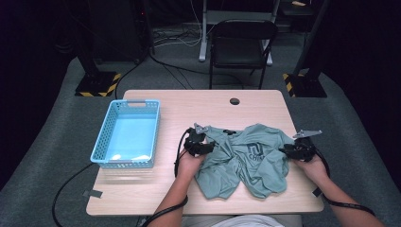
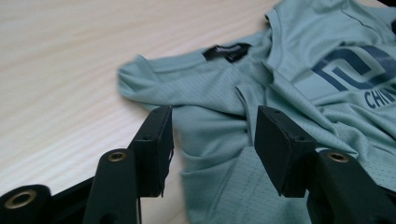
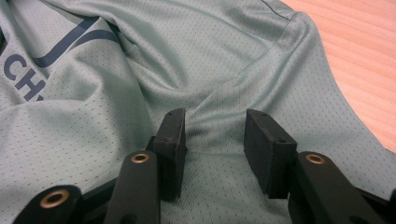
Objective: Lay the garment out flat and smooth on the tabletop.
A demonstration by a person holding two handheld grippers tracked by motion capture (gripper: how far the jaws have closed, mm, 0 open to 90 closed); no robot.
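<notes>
On table (image 1: 142, 194): crumpled tee (image 1: 246, 158), both claws open.

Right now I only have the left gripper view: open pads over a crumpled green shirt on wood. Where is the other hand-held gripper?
Observer: The right hand-held gripper sits at the shirt's right edge, jaws apart over a fold of the fabric.
Operator: Is there anything beside the shirt to put it in?
Observer: Yes, a light blue basket stands on the table to the left of the left hand-held gripper, apart from the shirt.
Operator: Anything in it already?
Observer: No, in the high view its floor is bare.
</notes>
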